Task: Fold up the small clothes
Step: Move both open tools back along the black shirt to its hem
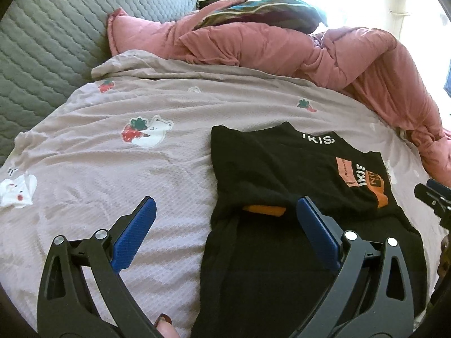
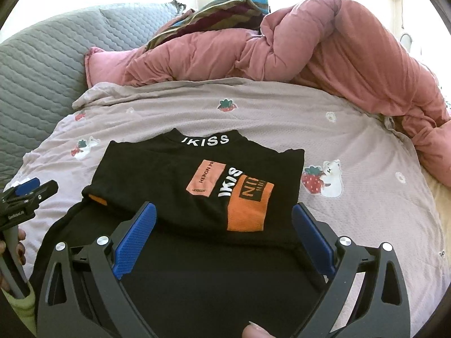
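Observation:
A small black T-shirt (image 2: 174,174) with white "IKISS" lettering and orange and pink patches lies flat on the bed, its sides folded in; it also shows in the left wrist view (image 1: 267,169). My left gripper (image 1: 225,205) is open and empty, hovering over the shirt's left edge near an orange sleeve tab (image 1: 263,210). My right gripper (image 2: 224,211) is open and empty above the shirt's lower part. The left gripper also shows at the left edge of the right wrist view (image 2: 31,188), and the right gripper at the right edge of the left wrist view (image 1: 434,194).
The shirt rests on a pale mauve bedspread (image 2: 366,211) with strawberry and bear prints. A bunched pink quilt (image 2: 324,56) and a striped cloth (image 2: 225,11) lie behind. A grey quilted cover (image 1: 42,42) lies at the left.

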The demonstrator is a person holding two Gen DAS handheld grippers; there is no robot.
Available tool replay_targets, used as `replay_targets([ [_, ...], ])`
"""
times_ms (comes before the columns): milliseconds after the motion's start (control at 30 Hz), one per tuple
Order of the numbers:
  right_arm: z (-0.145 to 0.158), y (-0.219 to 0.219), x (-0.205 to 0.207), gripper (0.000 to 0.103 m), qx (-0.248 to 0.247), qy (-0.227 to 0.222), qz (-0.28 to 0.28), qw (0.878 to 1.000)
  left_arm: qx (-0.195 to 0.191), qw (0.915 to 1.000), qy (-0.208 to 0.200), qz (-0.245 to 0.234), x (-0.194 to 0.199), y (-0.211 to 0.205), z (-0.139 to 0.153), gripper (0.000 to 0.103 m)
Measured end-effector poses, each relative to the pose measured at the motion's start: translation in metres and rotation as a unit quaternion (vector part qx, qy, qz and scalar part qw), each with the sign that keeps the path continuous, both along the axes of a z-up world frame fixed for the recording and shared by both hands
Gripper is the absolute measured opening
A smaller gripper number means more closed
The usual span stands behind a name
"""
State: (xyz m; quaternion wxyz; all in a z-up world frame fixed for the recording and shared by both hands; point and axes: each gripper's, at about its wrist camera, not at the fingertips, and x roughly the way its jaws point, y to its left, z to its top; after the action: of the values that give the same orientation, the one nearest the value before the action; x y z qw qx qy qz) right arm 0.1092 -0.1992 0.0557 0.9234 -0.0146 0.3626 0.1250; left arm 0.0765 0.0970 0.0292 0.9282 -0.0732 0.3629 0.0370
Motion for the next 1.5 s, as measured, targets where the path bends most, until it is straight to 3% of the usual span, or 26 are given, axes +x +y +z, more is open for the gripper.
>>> replay_targets([
  [367, 0.009, -0.013, -0.016, 0.096, 0.003, -0.009, 0.004, 1.0, 0.026, 0.9996, 0.006, -0.004, -0.025, -0.008, 0.003, 0.093],
  [1500, 0.011, -0.04, -0.068, 0.096, 0.008, -0.01, 0.025, 1.0, 0.049, 0.9969, 0.061, 0.007, -0.075, -0.007, -0.004, 0.093],
])
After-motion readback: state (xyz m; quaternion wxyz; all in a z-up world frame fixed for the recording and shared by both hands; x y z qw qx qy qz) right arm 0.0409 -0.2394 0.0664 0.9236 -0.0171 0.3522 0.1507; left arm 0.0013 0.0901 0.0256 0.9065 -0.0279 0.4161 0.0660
